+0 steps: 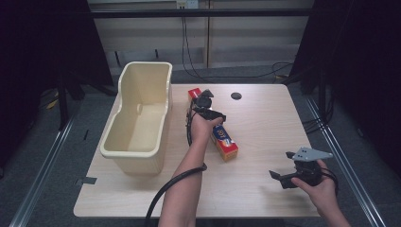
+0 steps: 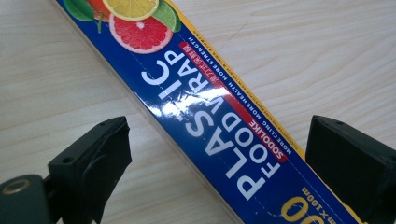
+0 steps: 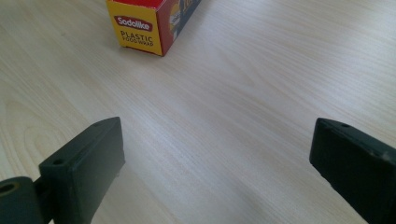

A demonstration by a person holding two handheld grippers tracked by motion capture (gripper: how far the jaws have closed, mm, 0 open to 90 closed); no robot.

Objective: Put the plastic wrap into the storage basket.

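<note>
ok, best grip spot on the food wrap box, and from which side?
Take the food wrap box across its narrow width near mid-length, coming from above. It lies flat on the table, long and slim, so the long side walls give parallel faces. The left gripper already hangs open astride it, one jaw on each side.

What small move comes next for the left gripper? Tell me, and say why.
Probably lower the left gripper and close it. Its fingers stand open on either side of the plastic wrap box, which lies flat on the table beside the cream tub.
</note>
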